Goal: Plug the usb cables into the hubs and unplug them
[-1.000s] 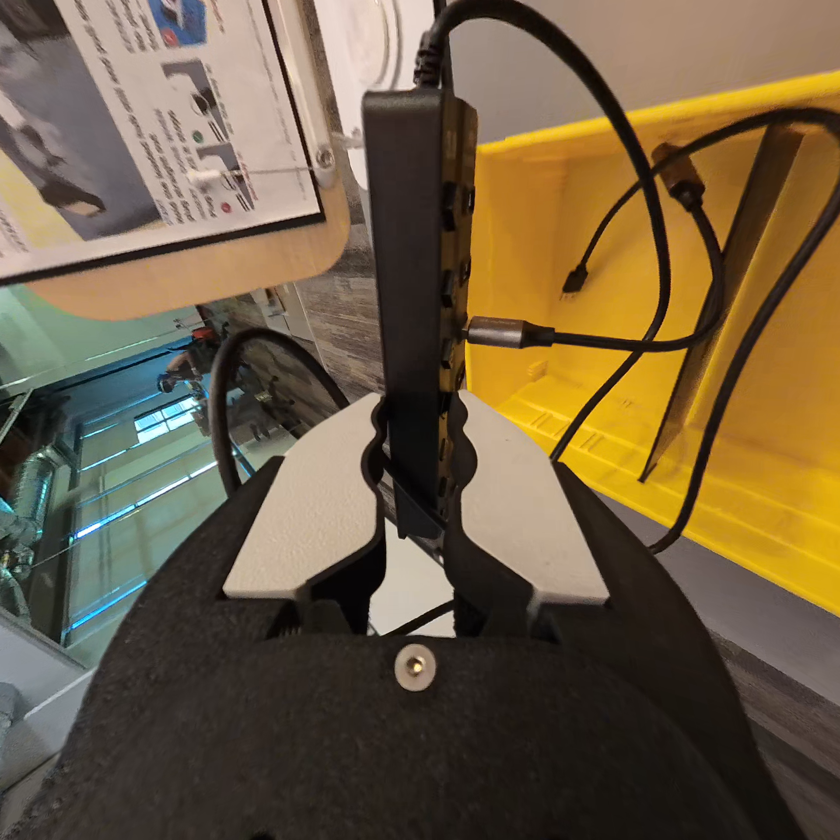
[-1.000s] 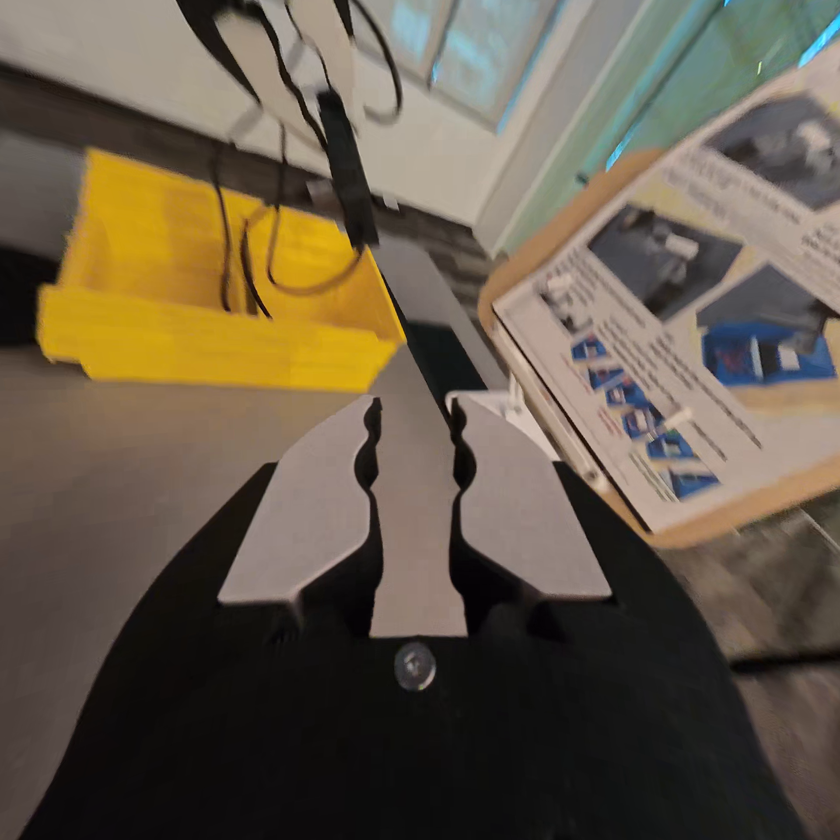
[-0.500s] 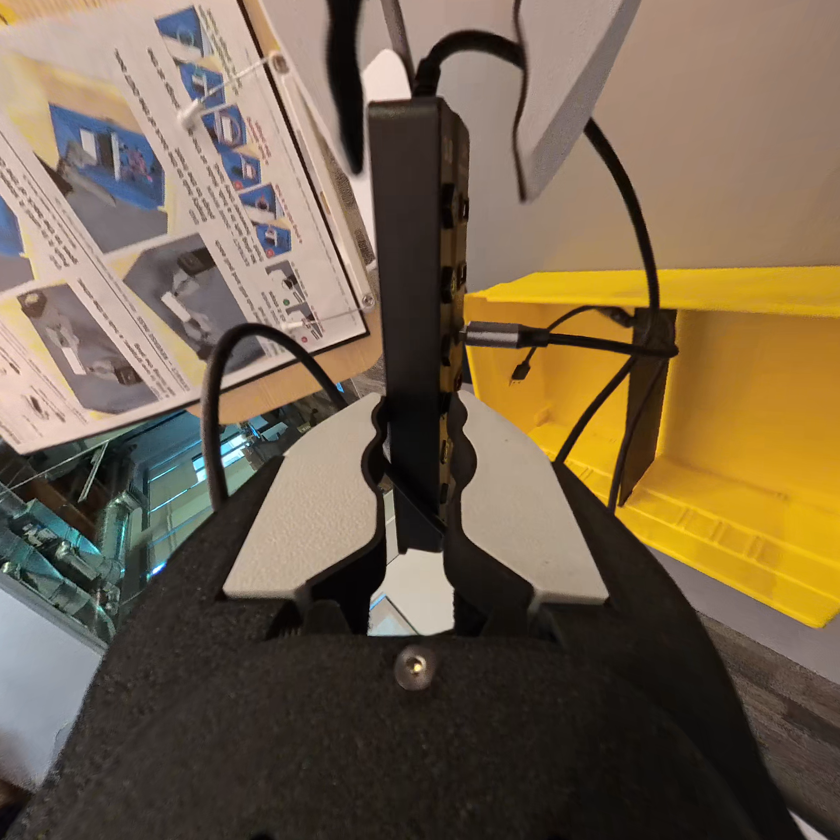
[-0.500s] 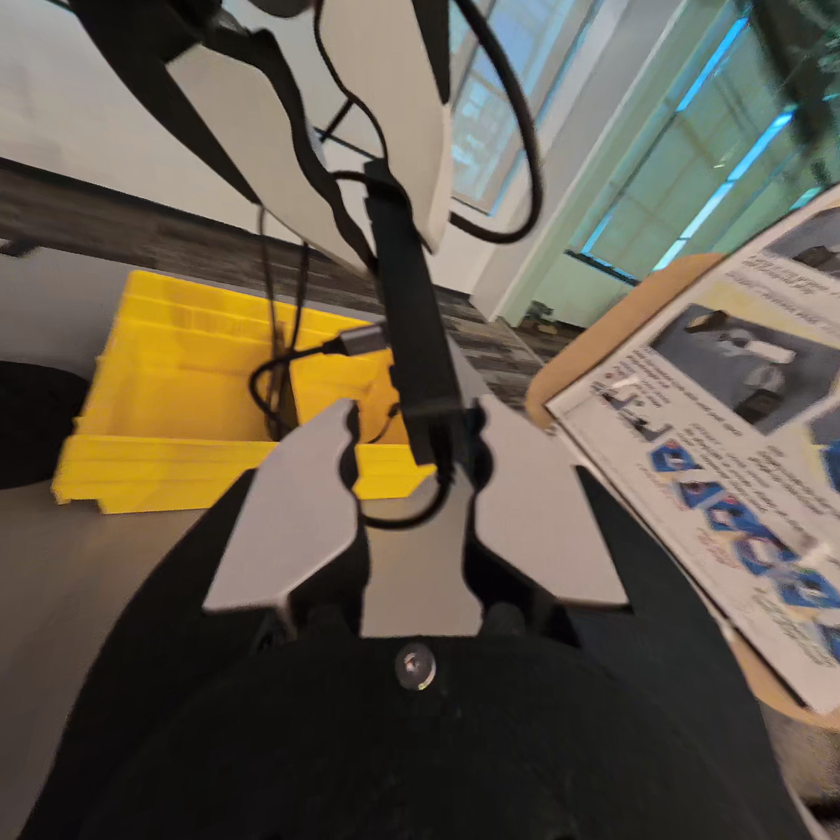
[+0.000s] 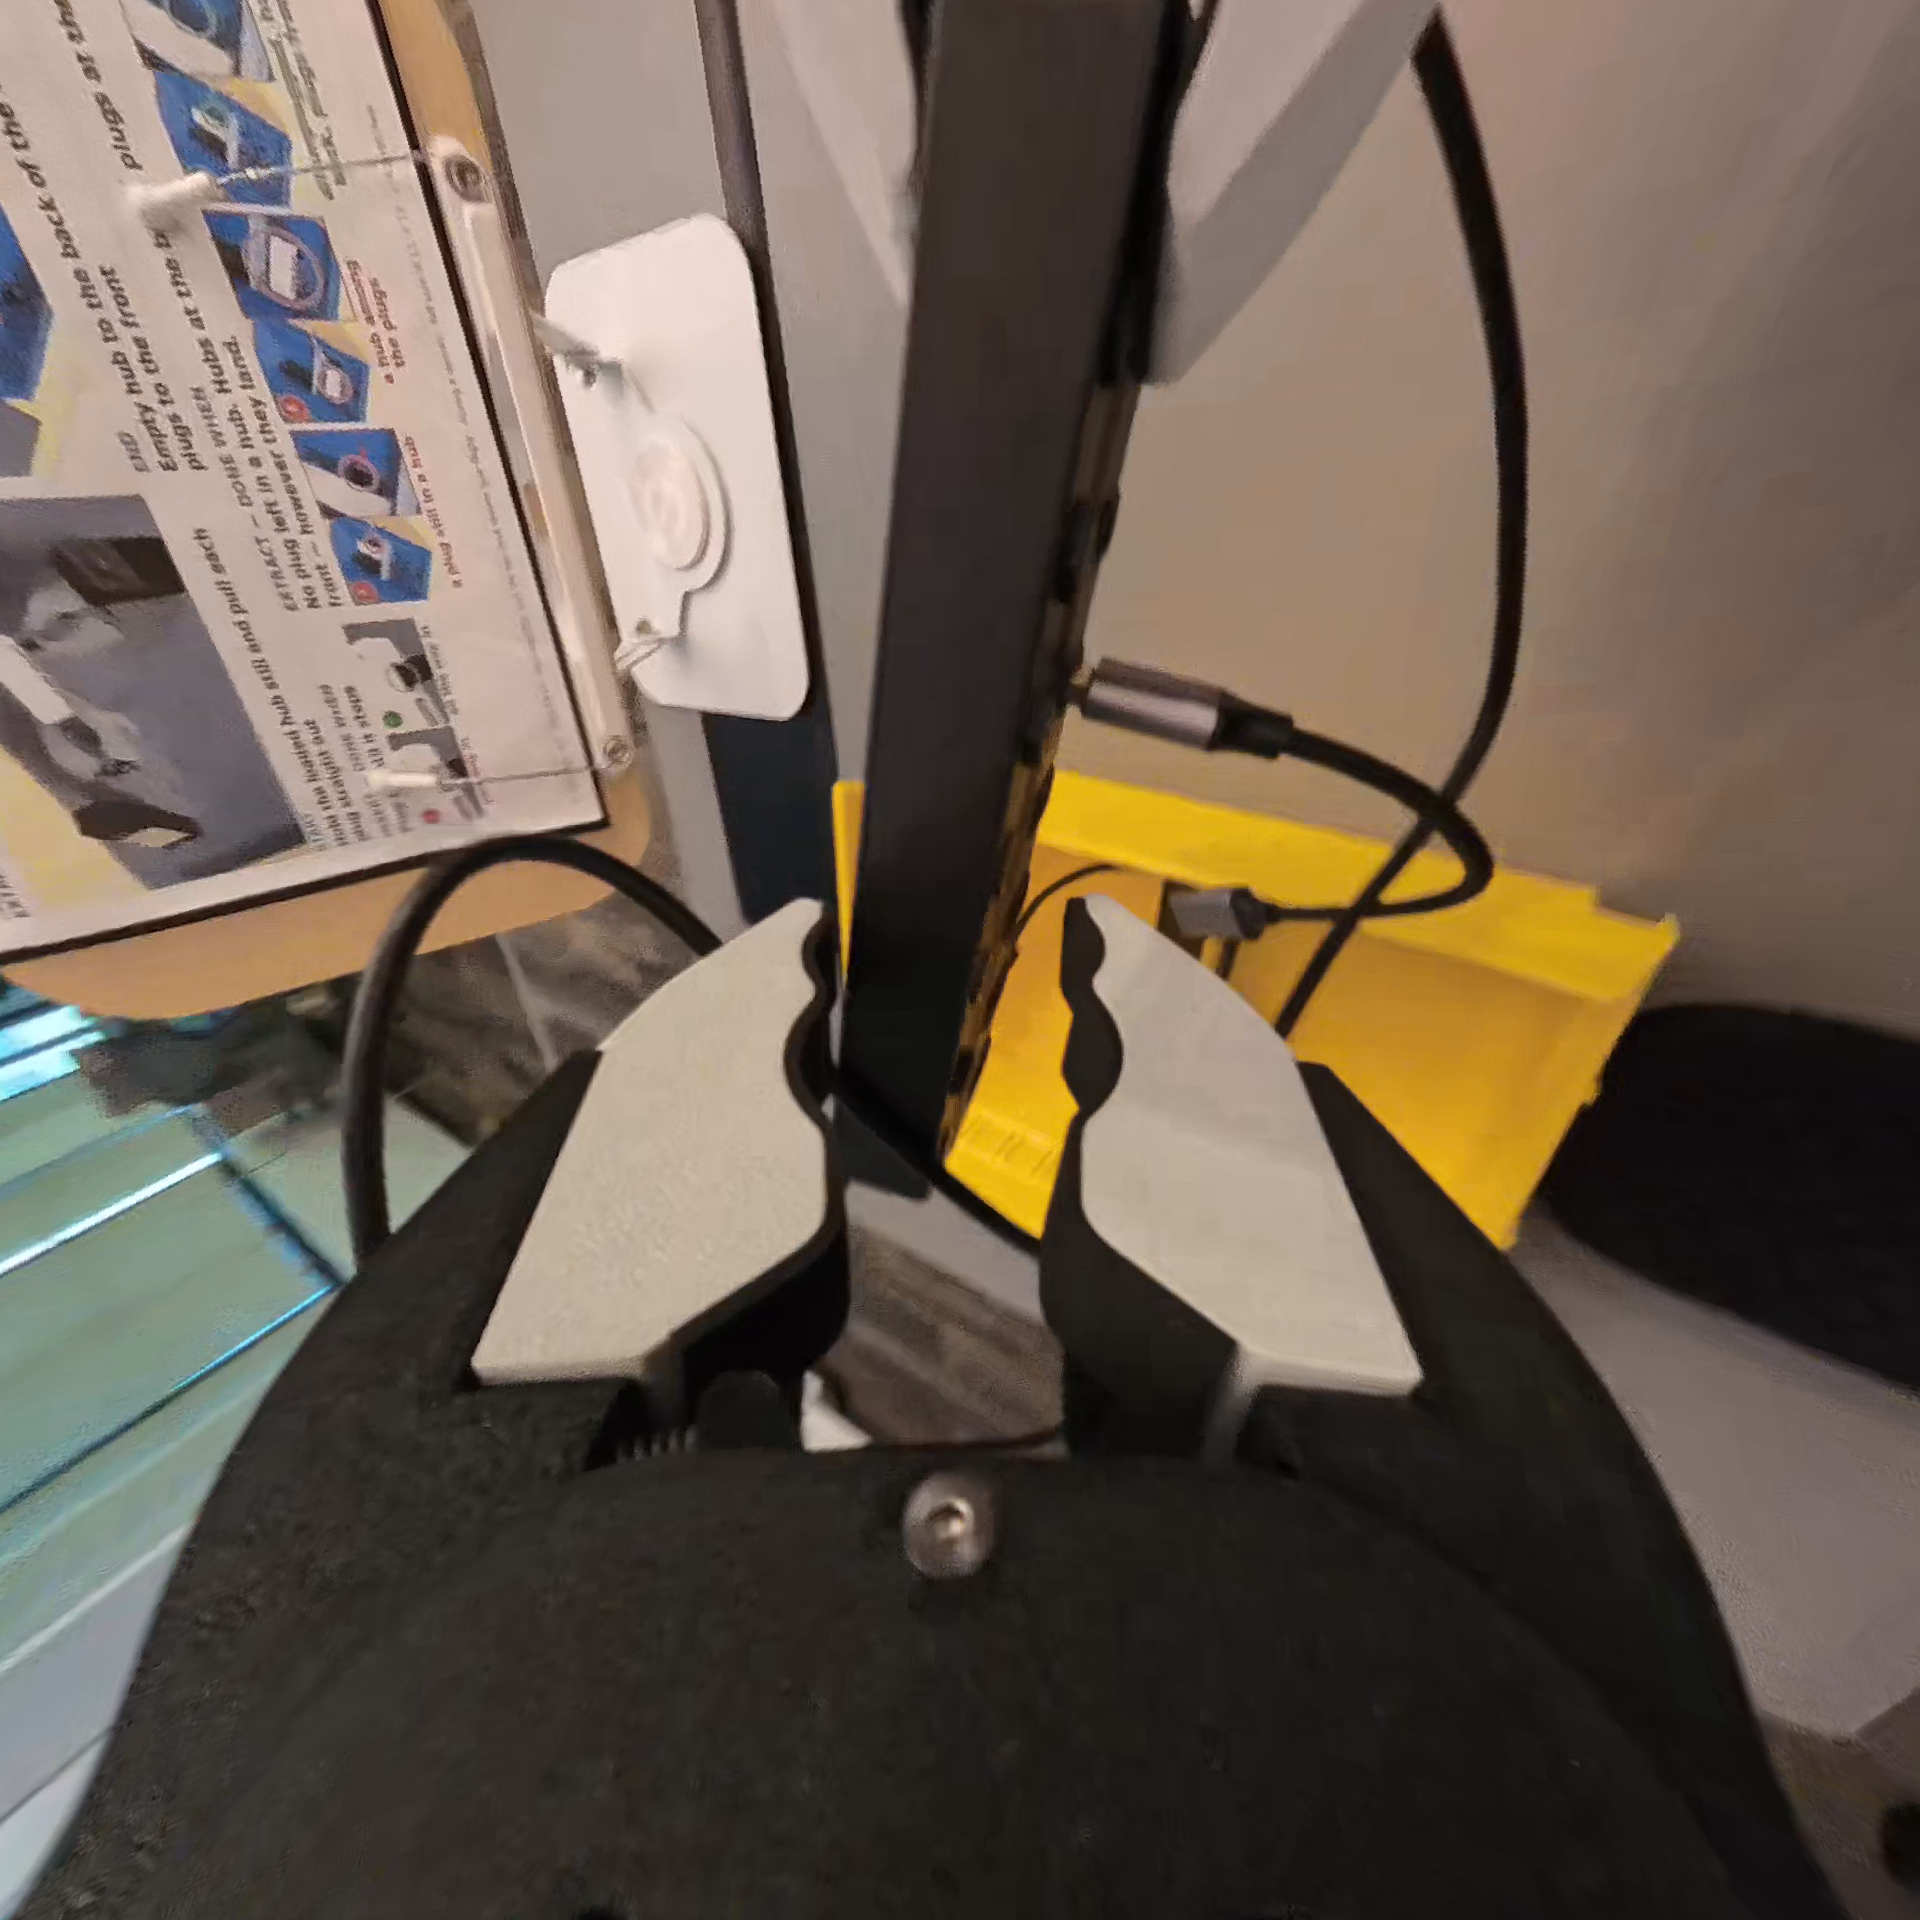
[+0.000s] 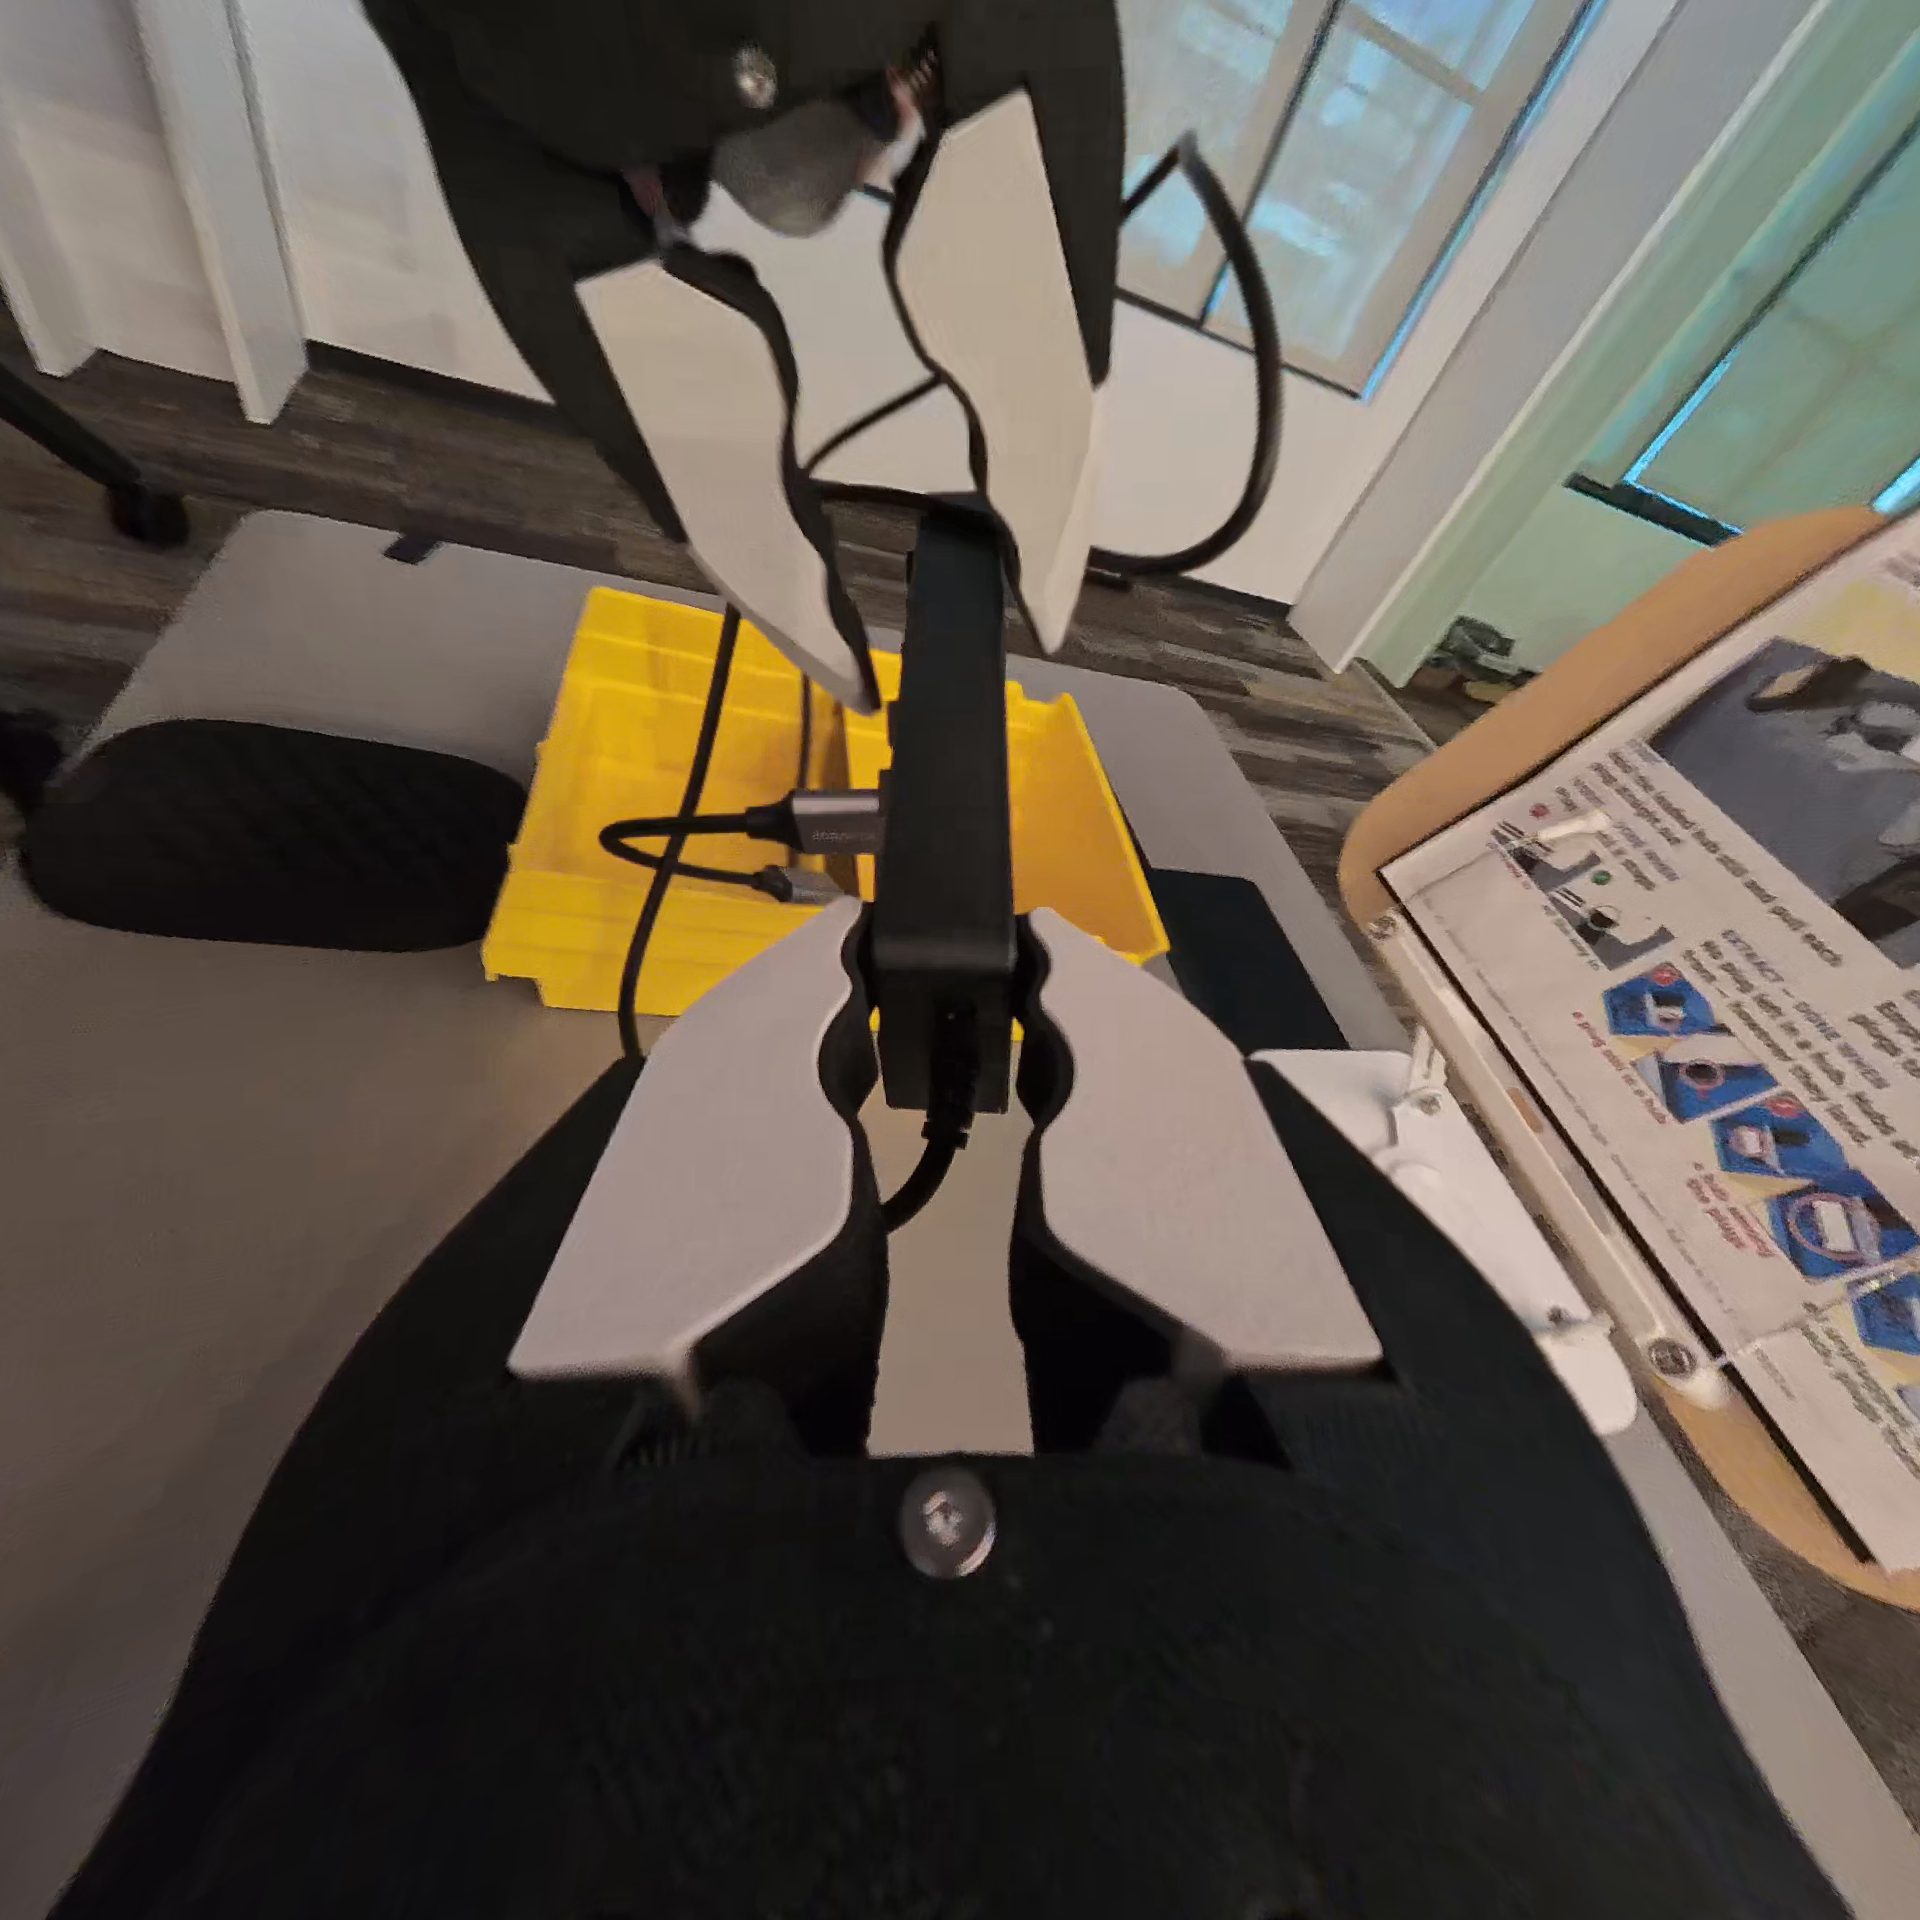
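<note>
A long black USB hub (image 5: 977, 520) stands up between my two grippers above the yellow bin (image 5: 1455, 997). My left gripper (image 5: 945, 914) is open: its left finger touches the hub and its right finger stands clear of it. My right gripper (image 6: 943, 920) is shut on the hub (image 6: 945, 831) at the end where the hub's own cable comes out. A silver USB plug (image 5: 1153, 707) sits in a side port of the hub, and it also shows in the right wrist view (image 6: 831, 831). A second silver plug (image 5: 1210, 914) hangs loose over the bin. The left gripper (image 6: 956, 665) shows spread around the hub's far end.
A black padded rest (image 6: 270, 831) lies left of the bin (image 6: 1081, 831) on the grey table. An instruction board (image 6: 1714, 1039) on a wooden panel stands at the right, with a white plate (image 6: 1455, 1195) at its foot. Black cables loop around the hub. The left gripper's tips are roughly 8 cm from the right gripper's.
My left gripper has opened and let go of the hub. My right gripper has come up to the hub's cable end and closed on it.
</note>
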Action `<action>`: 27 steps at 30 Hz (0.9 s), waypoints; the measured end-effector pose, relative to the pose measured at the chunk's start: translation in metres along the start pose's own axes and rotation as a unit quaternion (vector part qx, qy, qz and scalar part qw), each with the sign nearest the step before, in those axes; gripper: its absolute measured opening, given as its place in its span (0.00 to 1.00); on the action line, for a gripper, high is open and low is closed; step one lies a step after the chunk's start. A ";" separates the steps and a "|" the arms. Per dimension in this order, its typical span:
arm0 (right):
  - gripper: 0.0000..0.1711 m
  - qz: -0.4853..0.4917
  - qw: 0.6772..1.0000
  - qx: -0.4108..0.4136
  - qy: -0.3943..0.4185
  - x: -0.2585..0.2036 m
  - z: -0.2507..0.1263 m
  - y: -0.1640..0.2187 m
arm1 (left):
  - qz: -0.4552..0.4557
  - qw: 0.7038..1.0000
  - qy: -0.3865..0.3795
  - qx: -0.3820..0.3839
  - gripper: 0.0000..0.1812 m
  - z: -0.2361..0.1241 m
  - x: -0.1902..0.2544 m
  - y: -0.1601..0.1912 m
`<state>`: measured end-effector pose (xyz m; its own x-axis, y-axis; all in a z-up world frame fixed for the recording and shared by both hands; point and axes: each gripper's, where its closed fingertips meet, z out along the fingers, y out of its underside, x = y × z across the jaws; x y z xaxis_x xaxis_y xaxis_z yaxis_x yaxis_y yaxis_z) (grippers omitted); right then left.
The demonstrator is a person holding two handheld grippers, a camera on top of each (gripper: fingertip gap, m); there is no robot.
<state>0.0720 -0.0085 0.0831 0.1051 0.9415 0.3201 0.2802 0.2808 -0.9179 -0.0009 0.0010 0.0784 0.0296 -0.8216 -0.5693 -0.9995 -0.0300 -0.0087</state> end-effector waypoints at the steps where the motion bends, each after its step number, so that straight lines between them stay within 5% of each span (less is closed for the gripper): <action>1: 0.14 -0.010 1.000 0.005 -0.006 -0.004 -0.003 -0.005 | -0.013 1.000 -0.004 0.019 0.21 -0.003 0.002 -0.004; 12: 0.14 -0.117 0.992 -0.014 -0.044 -0.032 -0.037 -0.022 | -0.016 1.000 -0.010 0.019 0.31 0.002 0.030 -0.025; 27: 0.14 -0.115 0.992 0.016 -0.049 -0.022 -0.074 -0.030 | -0.050 0.995 -0.022 0.088 0.21 0.010 0.028 -0.074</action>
<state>0.1322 -0.0515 0.1211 -0.0512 0.8648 0.4995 0.2558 0.4949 -0.8305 0.0741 -0.0141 0.0554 0.1330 -0.7940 -0.5933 -0.9780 -0.0079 -0.2087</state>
